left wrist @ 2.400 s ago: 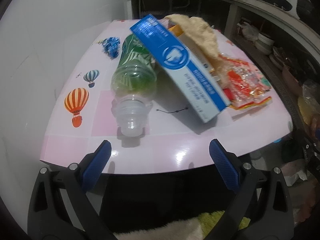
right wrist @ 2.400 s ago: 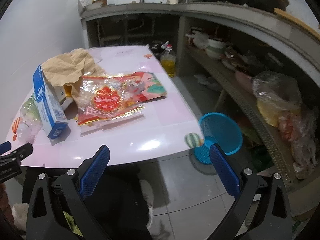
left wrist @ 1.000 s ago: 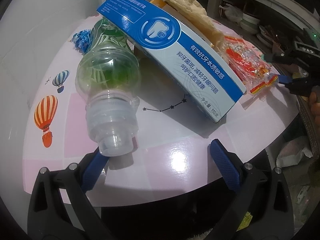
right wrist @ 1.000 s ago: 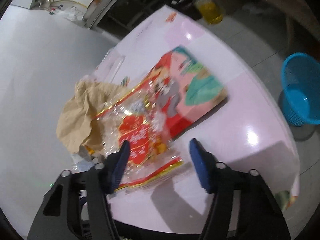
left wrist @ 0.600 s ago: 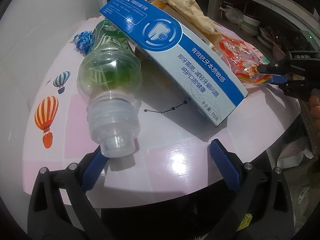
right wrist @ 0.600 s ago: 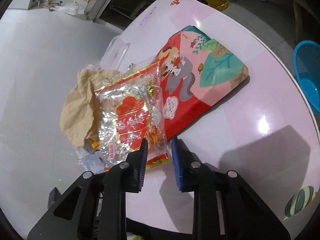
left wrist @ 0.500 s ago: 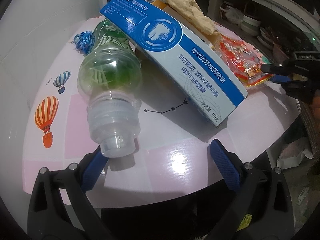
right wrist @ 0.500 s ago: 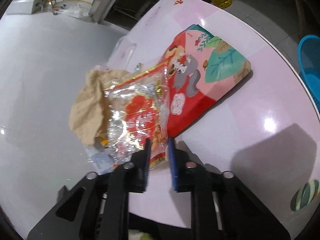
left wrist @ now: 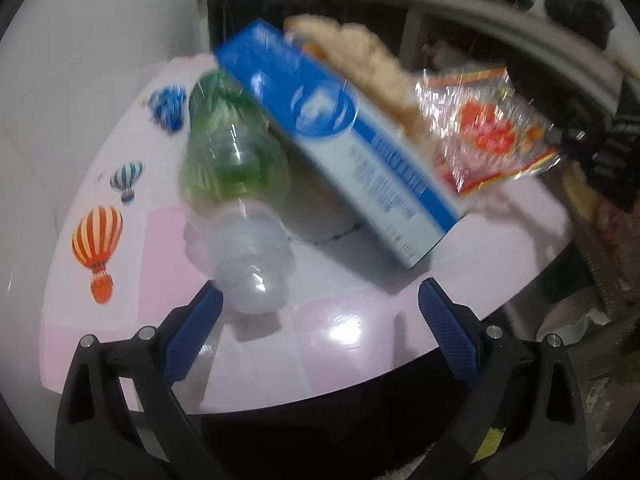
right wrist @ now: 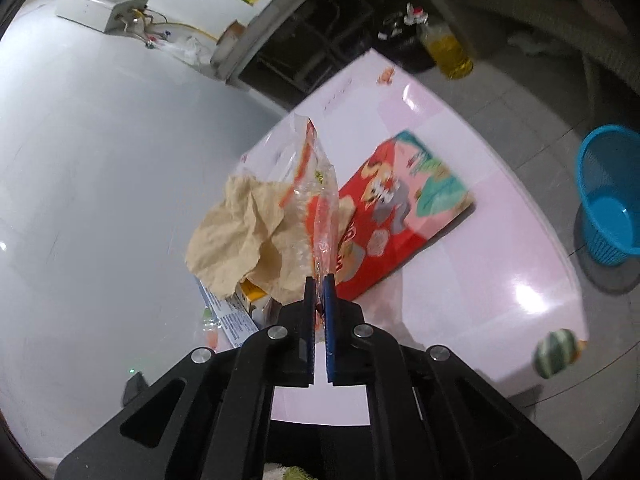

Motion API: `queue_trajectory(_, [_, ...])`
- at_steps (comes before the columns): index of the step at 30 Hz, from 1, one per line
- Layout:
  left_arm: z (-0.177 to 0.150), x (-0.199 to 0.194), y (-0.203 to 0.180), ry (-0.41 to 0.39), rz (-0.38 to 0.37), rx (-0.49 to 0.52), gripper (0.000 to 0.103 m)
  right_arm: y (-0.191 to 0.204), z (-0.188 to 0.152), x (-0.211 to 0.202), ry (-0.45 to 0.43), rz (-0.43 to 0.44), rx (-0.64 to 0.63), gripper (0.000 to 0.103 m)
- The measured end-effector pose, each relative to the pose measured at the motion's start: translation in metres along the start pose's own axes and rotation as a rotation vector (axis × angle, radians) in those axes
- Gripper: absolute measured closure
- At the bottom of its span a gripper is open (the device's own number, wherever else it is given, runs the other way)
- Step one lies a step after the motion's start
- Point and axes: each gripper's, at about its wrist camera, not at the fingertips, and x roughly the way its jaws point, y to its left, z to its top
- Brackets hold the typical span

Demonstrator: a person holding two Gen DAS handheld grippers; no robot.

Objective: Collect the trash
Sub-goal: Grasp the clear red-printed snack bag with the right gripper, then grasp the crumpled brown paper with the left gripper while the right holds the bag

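My right gripper is shut on the edge of a clear red-printed plastic wrapper and holds it lifted above the pink table; the wrapper also shows raised in the left wrist view. My left gripper is open, its left finger beside the cap end of a green plastic bottle lying on the table. A blue toothpaste box leans on the bottle. Crumpled brown paper and a red snack bag lie on the table.
A blue mesh basket stands on the floor right of the table. A bottle of yellow oil stands on the floor beyond the table. A small blue wrapper lies at the table's far left. Cluttered shelves run behind.
My right gripper closed on the plastic wrapper and lifted it off the table. My left gripper pulled back slightly from the bottle and stays open.
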Motion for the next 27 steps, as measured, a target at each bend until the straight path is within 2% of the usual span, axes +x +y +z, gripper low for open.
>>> queue_trajectory(5, [0.029,-0.036,-0.001,-0.179,-0.057,0.052,0.009,-0.013,-0.006,-0.019,-0.030,-0.001,0.022,0.099])
queue_trajectory(9, [0.071,-0.033,0.002,-0.219,-0.050,0.061,0.011,-0.020,-0.012,-0.022,-0.026,0.011,0.041,0.099])
queue_trajectory(11, [0.091,-0.027,-0.005,-0.214,-0.042,0.078,0.013,-0.024,-0.016,-0.023,-0.021,0.017,0.046,0.099])
queue_trajectory(13, [0.119,-0.015,-0.011,-0.183,-0.066,0.112,0.013,-0.025,-0.017,-0.022,-0.022,0.022,0.047,0.099])
queue_trajectory(15, [0.139,-0.003,-0.020,-0.146,-0.058,0.155,0.013,-0.029,-0.019,-0.022,-0.024,0.031,0.052,0.099])
queue_trajectory(18, [0.165,0.029,-0.040,-0.047,-0.058,0.274,0.013,-0.034,-0.020,-0.022,-0.026,0.040,0.060,0.099])
queue_trajectory(19, [0.171,0.043,-0.050,0.009,-0.043,0.330,0.013,-0.036,-0.020,-0.022,-0.026,0.045,0.063,0.099])
queue_trajectory(24, [0.174,0.088,-0.080,0.152,0.064,0.549,0.013,-0.045,-0.021,-0.020,-0.025,0.060,0.067,0.099])
queue_trajectory(27, [0.172,0.110,-0.085,0.232,0.133,0.611,0.013,-0.052,-0.022,-0.016,-0.021,0.070,0.083,0.099])
